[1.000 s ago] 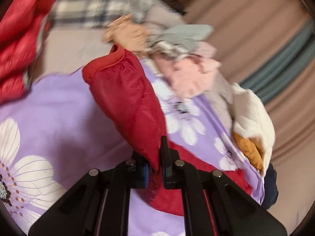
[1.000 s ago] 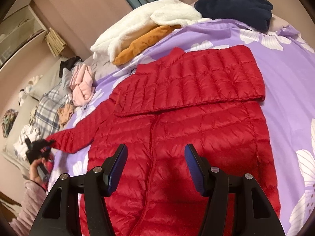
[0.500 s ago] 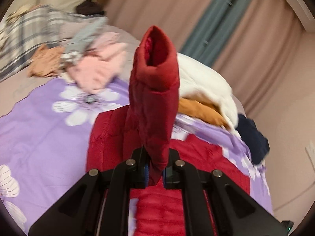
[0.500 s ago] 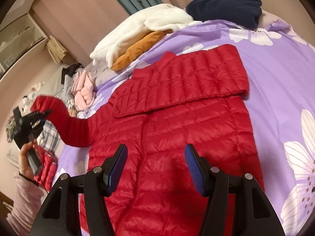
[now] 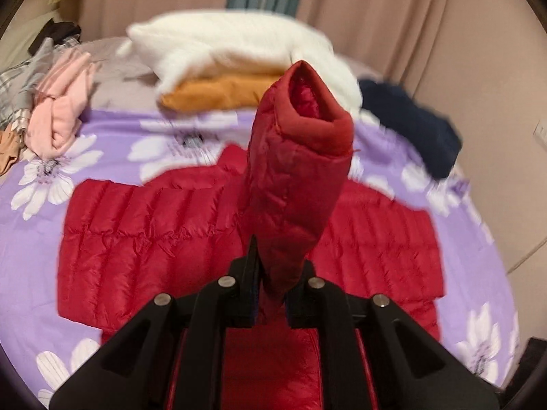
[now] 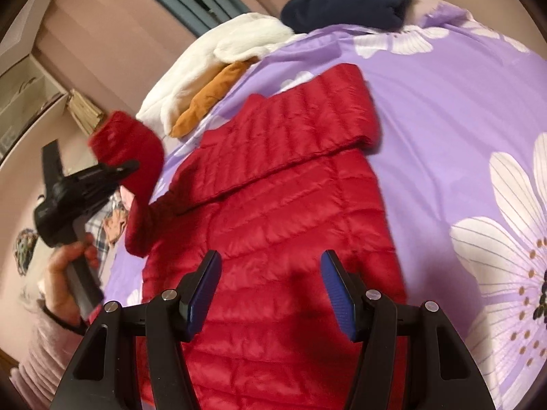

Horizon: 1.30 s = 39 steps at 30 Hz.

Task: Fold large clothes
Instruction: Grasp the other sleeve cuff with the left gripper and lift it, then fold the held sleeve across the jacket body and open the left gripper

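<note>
A red quilted puffer jacket (image 6: 280, 212) lies front-up on a purple floral bedspread (image 6: 461, 109). One sleeve (image 6: 307, 116) is folded flat across its chest. My left gripper (image 5: 273, 280) is shut on the other sleeve (image 5: 297, 177) and holds it up in the air, cuff opening upward, above the jacket body (image 5: 136, 225). In the right wrist view this gripper (image 6: 112, 171) shows at the left with the raised sleeve (image 6: 133, 147). My right gripper (image 6: 270, 287) is open and empty, hovering just over the jacket's lower front.
A white fleece (image 5: 232, 44) on an orange garment (image 5: 212, 92) and a navy garment (image 5: 410, 123) lie at the bed's far edge. Pink clothes (image 5: 61, 102) and plaid fabric are piled at the left. Curtains (image 5: 393, 17) hang behind.
My left gripper has lifted the sleeve off the bed and swung it up and inward over the jacket. My right gripper stayed open and shifted slightly over the jacket front.
</note>
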Motion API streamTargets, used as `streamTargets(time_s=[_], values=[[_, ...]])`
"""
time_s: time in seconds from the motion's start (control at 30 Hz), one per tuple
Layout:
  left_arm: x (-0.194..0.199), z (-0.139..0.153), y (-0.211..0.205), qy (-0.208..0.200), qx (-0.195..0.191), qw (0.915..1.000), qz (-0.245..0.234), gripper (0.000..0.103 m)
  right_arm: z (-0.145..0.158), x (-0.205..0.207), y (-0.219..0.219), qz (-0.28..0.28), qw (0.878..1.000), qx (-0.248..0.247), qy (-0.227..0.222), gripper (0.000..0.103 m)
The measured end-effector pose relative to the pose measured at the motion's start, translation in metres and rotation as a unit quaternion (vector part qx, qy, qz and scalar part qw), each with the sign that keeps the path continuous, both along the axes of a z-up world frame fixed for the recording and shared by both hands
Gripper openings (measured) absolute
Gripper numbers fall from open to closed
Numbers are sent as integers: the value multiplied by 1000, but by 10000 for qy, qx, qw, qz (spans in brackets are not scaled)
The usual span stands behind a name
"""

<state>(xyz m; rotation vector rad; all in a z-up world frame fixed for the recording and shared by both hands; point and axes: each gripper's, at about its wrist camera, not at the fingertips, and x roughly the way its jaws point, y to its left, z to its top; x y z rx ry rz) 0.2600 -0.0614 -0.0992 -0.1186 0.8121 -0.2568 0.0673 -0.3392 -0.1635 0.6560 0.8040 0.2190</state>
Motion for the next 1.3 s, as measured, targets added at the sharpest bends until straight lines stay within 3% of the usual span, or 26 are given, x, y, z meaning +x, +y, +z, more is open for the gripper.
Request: streamTargets(time_s=[0.1,0.17,0.23,0.37,0.43,0.53,0.67,0.9,1.1,1.13,1.17,1.23,1.3], values=[[7,-25,-14,433,-223,9987,-156,15,-3,-3,-7,-48,10000,36,1,60],[8,-36,-24,593,-414,9966,-389,29,-6,-5,-10,-69,10000,32,17,60],[7,-40,-35,711,-524,9945,-555,61,-8,-5,-13,-85,9999,86,37,60],[1,-33,-39,708,-508,9936,-724,70,-8,3,-11,10,9996,261,69,61],[-4,-27,-35,715,-569,9915,-925,83,-6,11,-8,103,9992,386,50,64],[-24,-20,-35,625,-490,9888,-1267,85,-3,24,-3,231,9973,686,77,66],[-49,-11,-6,385,-536,9898,-1264,85,5,48,5,342,9955,877,-47,67],[-57,-5,91,162,-335,9990,-245,85,13,121,42,653,9974,256,-173,69],[-50,-15,178,305,-644,9938,859,85,-5,166,62,648,9978,-70,93,69],[-49,-19,192,352,-725,9911,1058,85,-6,168,65,665,9977,-82,81,66],[-51,-21,201,395,-771,9893,1178,85,-8,170,69,686,9975,-176,54,47],[-51,-27,211,481,-801,9867,1331,85,-8,170,73,766,9966,-316,44,22],[-51,-31,214,518,-874,9856,1351,85,-1,162,68,687,9971,-305,-143,18]])
